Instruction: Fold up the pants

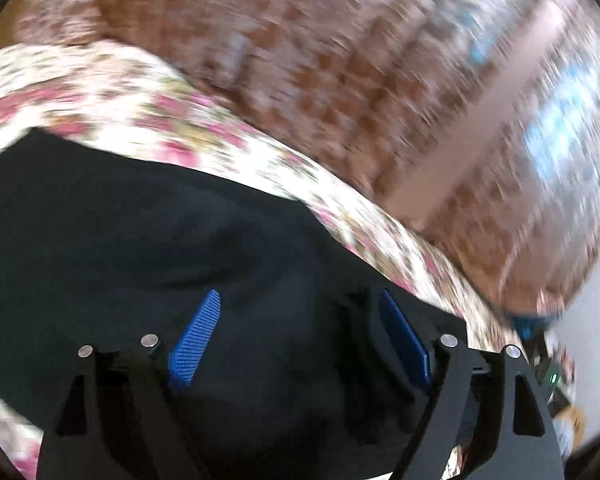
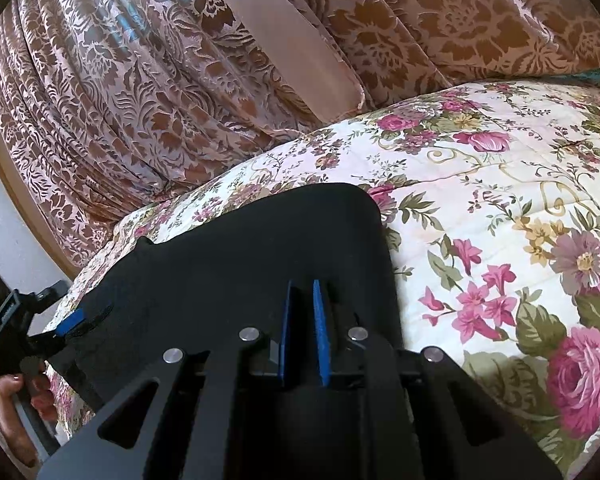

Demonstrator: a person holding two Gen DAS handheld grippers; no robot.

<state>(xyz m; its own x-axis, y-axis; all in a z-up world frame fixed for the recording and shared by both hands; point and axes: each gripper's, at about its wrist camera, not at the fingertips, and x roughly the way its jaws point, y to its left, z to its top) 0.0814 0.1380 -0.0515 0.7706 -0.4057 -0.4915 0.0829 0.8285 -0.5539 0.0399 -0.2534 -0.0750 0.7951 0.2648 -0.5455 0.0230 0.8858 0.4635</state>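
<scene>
Already your pants (image 2: 252,256) lie on the bed (image 2: 500,208) in a compact dark block; your right tongs (image 2: 306,332) pinch them, left tongs (image 1: 300,340) gape empty. Probably one fold remains.

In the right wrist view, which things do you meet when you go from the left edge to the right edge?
person's hand → left gripper → black pants → right gripper → floral bedspread.
</scene>
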